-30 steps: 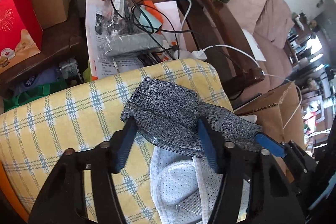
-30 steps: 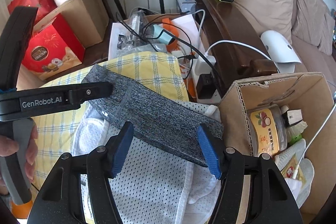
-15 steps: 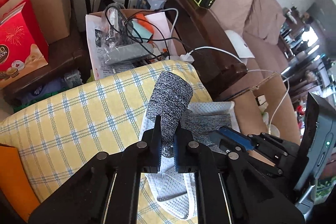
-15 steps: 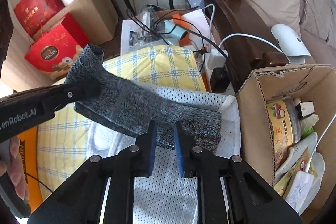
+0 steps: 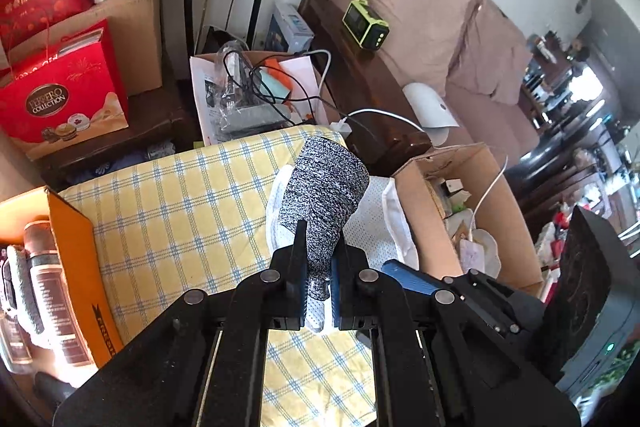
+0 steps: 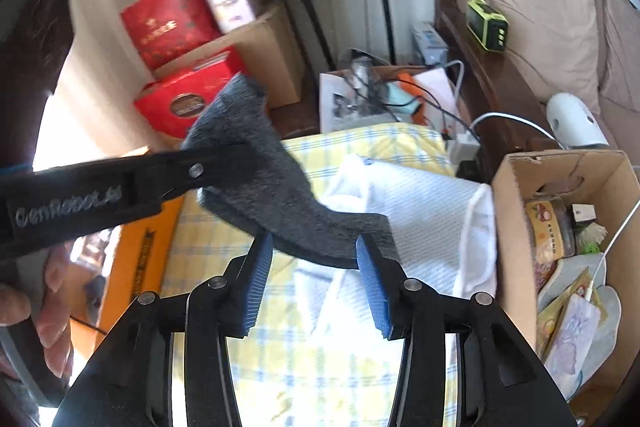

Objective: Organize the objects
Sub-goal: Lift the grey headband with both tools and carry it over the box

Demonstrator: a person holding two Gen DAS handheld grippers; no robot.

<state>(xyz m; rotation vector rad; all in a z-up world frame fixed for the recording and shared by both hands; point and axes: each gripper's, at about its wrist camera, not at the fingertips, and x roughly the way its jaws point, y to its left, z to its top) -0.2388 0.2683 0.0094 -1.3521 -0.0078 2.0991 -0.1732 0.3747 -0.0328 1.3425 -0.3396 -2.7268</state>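
A speckled grey cloth band (image 5: 324, 191) hangs in the air above a yellow checked cushion (image 5: 180, 211). My left gripper (image 5: 319, 291) is shut on one end of it. The band also shows in the right wrist view (image 6: 280, 195), stretched from the left gripper (image 6: 224, 163) to my right gripper (image 6: 314, 267). The right gripper's blue pads (image 6: 256, 279) stand apart, with the band's other end lying between them. A white mesh garment (image 6: 420, 203) lies on the cushion below.
An open cardboard box (image 6: 560, 227) with a jar and packets stands at the right. An orange box (image 5: 76, 267) with bottles is at the left. Red gift boxes (image 5: 60, 95), a box of cables (image 5: 256, 95), speaker stands and a brown sofa (image 5: 440, 27) are behind.
Both grippers closed on the grey band, then rose with it off the cushion. The right gripper's jaws have since spread apart again; the left stays shut.
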